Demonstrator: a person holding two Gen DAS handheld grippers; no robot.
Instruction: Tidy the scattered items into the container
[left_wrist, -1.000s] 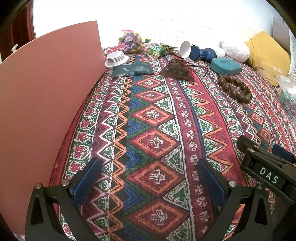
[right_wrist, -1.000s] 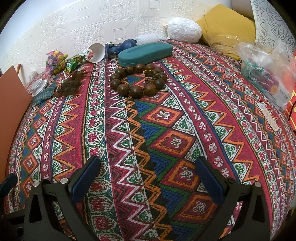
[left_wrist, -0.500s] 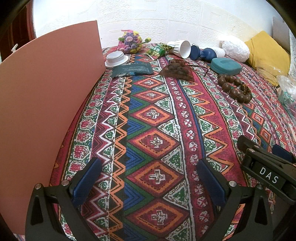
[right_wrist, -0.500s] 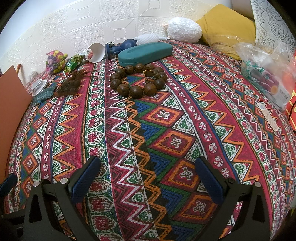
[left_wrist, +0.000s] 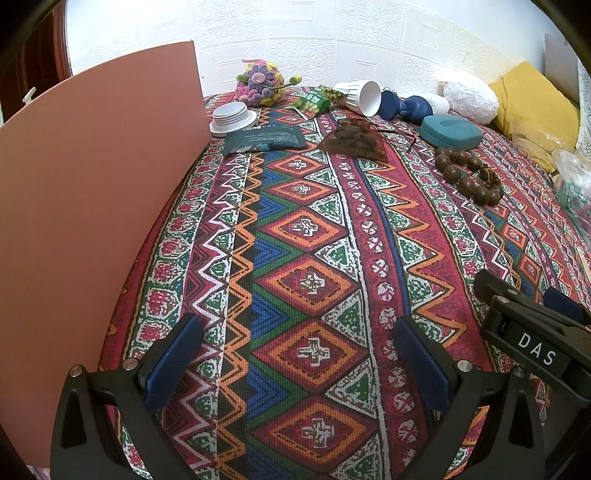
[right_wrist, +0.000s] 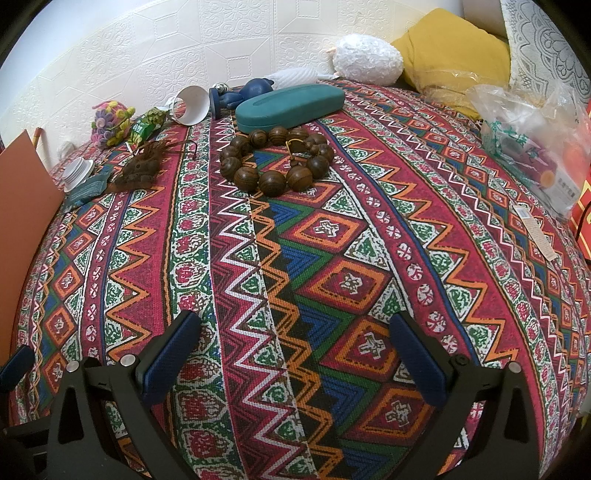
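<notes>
— Nothing tidied yet, judging by the layout: every loose item lying out on the patterned woven cloth (left_wrist: 306, 229), none inside any container (no container clearly in view, only a tall salmon-pink flat board (left_wrist: 92, 192) standing at the left edge).

— Grippers?

— Left gripper (left_wrist: 295, 360) spread wide, holding nothing, low over bare cloth. Right gripper (right_wrist: 291, 350) likewise wide apart and empty, well short of the items.

— Count, please.

— One string of big brown wooden beads (right_wrist: 275, 162), touching one teal oblong hard case (right_wrist: 290, 105). One brown mesh pouch (left_wrist: 354, 142), one dark flat sachet (left_wrist: 264, 140), one stack of white plastic lids (left_wrist: 232, 116), one green snack packet (left_wrist: 317, 99), one white cup tipped on its side (left_wrist: 364, 96), one fuzzy pastel flower toy (left_wrist: 260, 83), one dark blue figure (right_wrist: 240, 94) (shape hard to make out). All far across the cloth, along the wall side.

— Left to do?

— Everything, seemingly.
</notes>
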